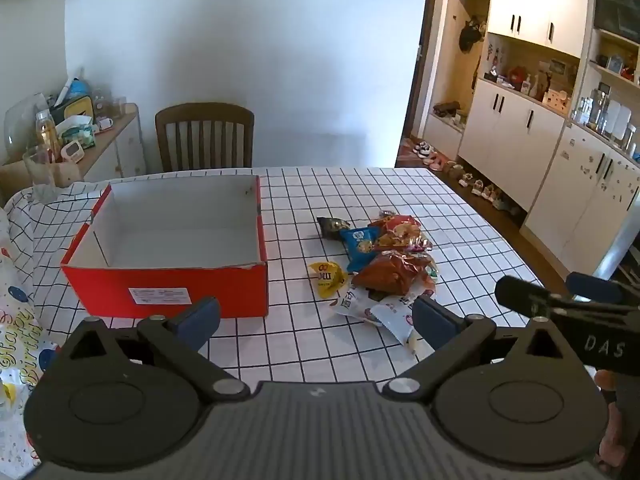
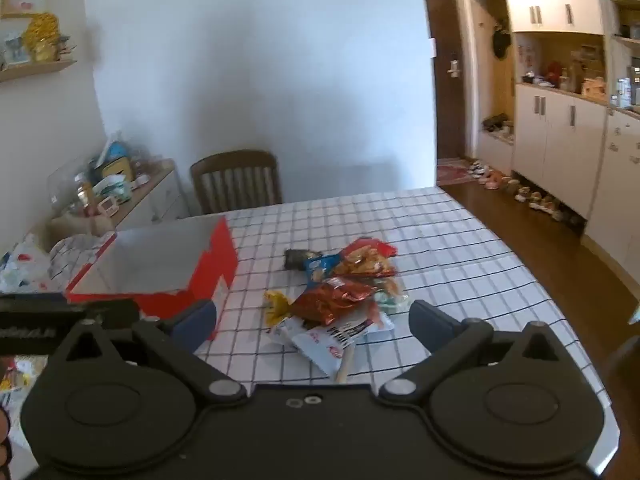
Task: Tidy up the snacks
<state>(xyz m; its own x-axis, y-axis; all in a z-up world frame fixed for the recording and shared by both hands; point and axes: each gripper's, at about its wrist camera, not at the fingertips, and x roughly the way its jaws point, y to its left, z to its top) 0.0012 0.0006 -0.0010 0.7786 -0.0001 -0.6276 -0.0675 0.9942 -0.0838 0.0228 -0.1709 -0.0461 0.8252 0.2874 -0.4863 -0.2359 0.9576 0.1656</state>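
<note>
Tool (image 1: 316,320) beside upright red box (image 1: 168,268)

I am facing a plain white wall (image 1: 248,48) with a dark wooden slat-back chair (image 1: 205,136) standing at centre. Tall cream cabinets (image 1: 520,128) are filling the right, shoes lining the brown wood floor (image 2: 520,232) beneath.

Black hand-held gripper (image 1: 316,322), blue pads (image 1: 200,316)
</note>
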